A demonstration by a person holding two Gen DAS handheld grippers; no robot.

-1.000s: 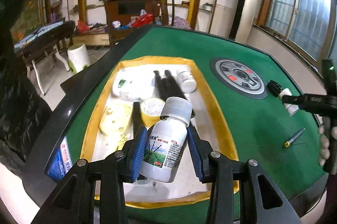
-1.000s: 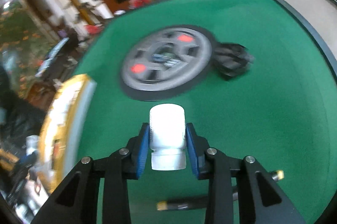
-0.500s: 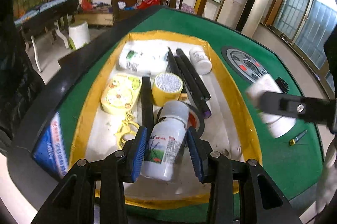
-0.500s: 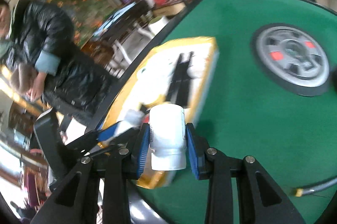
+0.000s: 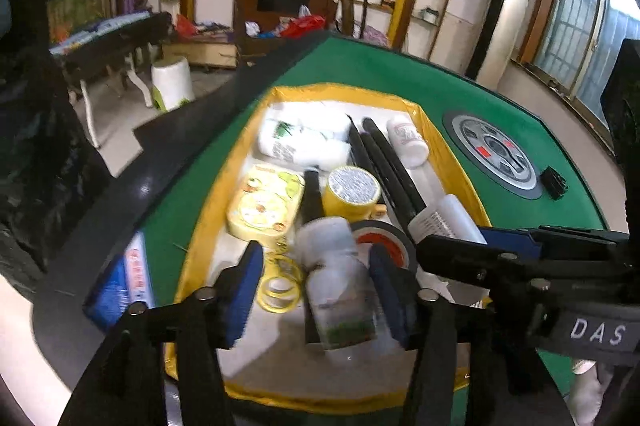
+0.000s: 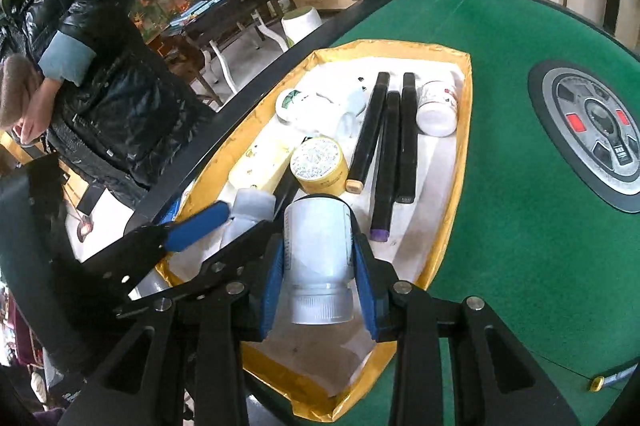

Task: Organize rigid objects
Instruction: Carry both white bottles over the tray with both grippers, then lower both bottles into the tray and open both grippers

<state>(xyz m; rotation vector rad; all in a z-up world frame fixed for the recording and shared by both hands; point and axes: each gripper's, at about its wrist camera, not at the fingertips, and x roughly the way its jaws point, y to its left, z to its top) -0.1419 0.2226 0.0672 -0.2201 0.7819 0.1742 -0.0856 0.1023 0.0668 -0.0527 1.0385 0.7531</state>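
1. My left gripper (image 5: 316, 290) has just been opening. The labelled bottle (image 5: 340, 290) sits between the pads, blurred, and a gap shows on the left side, so I read it as released. It lies in the near part of the tray (image 5: 192, 246).
2. My right gripper (image 6: 320, 274) is clamped on a white bottle (image 6: 318, 246), cap toward the camera, held over the tray's near end.
3. In the way: in the left view the right gripper crosses the tray's right edge, just beside my left one. In the right view the left gripper's blue pad (image 6: 196, 222) sits just left of the white bottle.
4. Tray contents, counted from the right view: three black markers (image 6: 404, 137) side by side, one small white jar (image 6: 436, 105) beside them, one yellow tub (image 6: 320, 165), one pale yellow case (image 6: 260, 165), and white packs (image 6: 316, 105) at the far end. I can't count the packs.
5. The left view adds one black tape roll (image 5: 380, 238), yellow rings (image 5: 280, 286) and one more black stick (image 5: 312, 193) by the tub.
6. Outside the tray on the green table (image 6: 520, 246): a round hub (image 6: 592, 129), a small black piece (image 5: 554, 181) and a yellow-tipped pen (image 6: 612, 378) at the near edge.
7. A person in a black jacket (image 6: 100, 65) stands left of the table.
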